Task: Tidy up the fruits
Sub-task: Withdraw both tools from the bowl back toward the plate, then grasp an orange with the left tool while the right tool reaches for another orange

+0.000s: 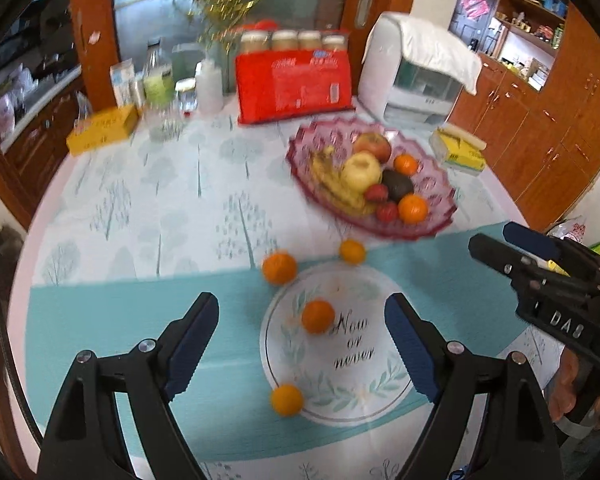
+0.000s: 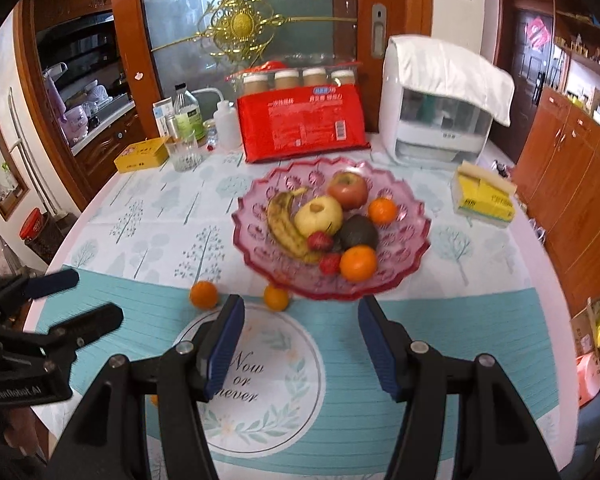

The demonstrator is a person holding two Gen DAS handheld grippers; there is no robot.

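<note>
A pink glass fruit bowl (image 2: 252,216) (image 1: 300,148) on the table holds a banana, two apples, an avocado, strawberries and two oranges. Several loose oranges lie on the teal placemat (image 1: 140,320). One orange (image 1: 318,316) lies below and between the fingers of my open, empty left gripper (image 1: 302,302). Others sit at the mat's far edge (image 1: 279,267) (image 1: 352,251), and one lies nearer (image 1: 287,400). My right gripper (image 2: 300,306) hovers open and empty over the mat, just in front of the bowl, with two oranges (image 2: 204,295) (image 2: 276,298) ahead to its left. Each gripper appears in the other's view (image 1: 491,236) (image 2: 98,294).
At the back of the table stand a red package (image 2: 300,124), a white appliance under a cloth (image 2: 436,112), bottles and a glass (image 2: 184,152). One yellow box (image 2: 142,154) lies left of the bowl and another (image 2: 484,198) right of it. Wooden cabinets line the right side.
</note>
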